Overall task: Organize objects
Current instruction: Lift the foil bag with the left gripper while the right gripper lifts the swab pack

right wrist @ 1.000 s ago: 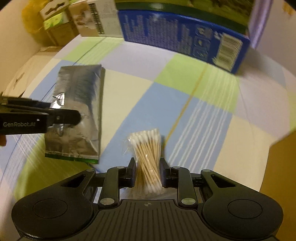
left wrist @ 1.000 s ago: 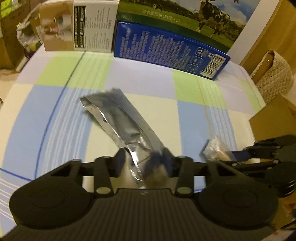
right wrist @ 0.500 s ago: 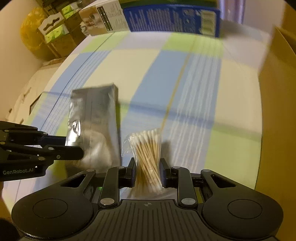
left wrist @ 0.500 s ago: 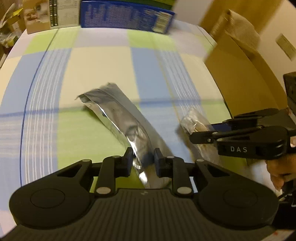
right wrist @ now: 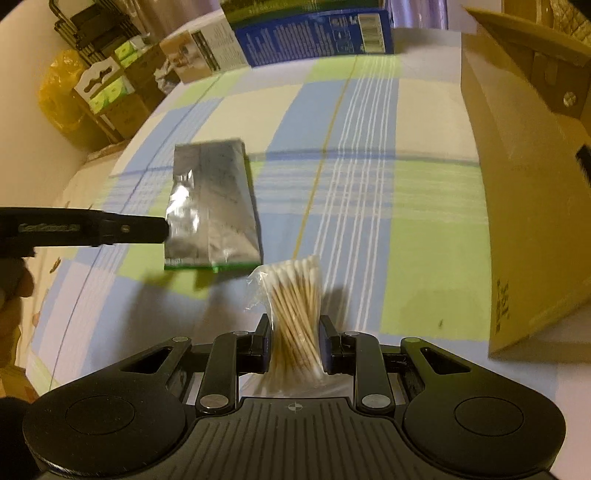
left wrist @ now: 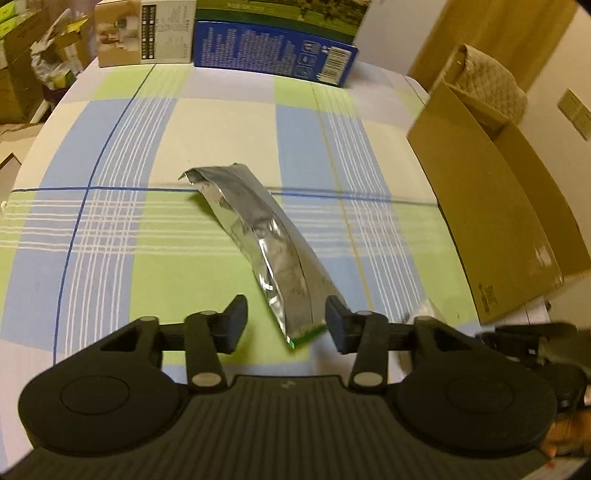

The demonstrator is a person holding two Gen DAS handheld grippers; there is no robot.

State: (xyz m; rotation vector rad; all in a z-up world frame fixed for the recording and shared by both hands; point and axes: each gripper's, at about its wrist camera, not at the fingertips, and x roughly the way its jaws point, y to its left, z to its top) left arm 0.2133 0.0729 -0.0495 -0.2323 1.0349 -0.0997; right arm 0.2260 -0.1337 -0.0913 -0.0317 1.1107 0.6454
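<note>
A silver foil pouch point(left wrist: 258, 229) with a green bottom edge stretches away from my left gripper point(left wrist: 286, 317), which is open; the pouch's near end sits loose between the spread fingers. In the right wrist view the pouch point(right wrist: 214, 206) hangs just above the checked cloth, casting a shadow, with a left finger point(right wrist: 129, 230) beside it. My right gripper point(right wrist: 294, 328) is shut on a clear bag of cotton swabs point(right wrist: 295, 291), held upright above the cloth. A blurred part of the right gripper point(left wrist: 524, 339) shows at the lower right of the left wrist view.
An open cardboard box point(left wrist: 498, 221) point(right wrist: 524, 221) stands along the table's right edge. A blue carton point(left wrist: 273, 48) and a white-and-brown box point(left wrist: 144, 33) line the far edge. Stacked boxes and a yellow bag point(right wrist: 59, 99) sit beyond the table's left side.
My left gripper has opened and let go of the silver pouch. Both grippers drew back toward the near edge. The right gripper still holds the cotton swabs.
</note>
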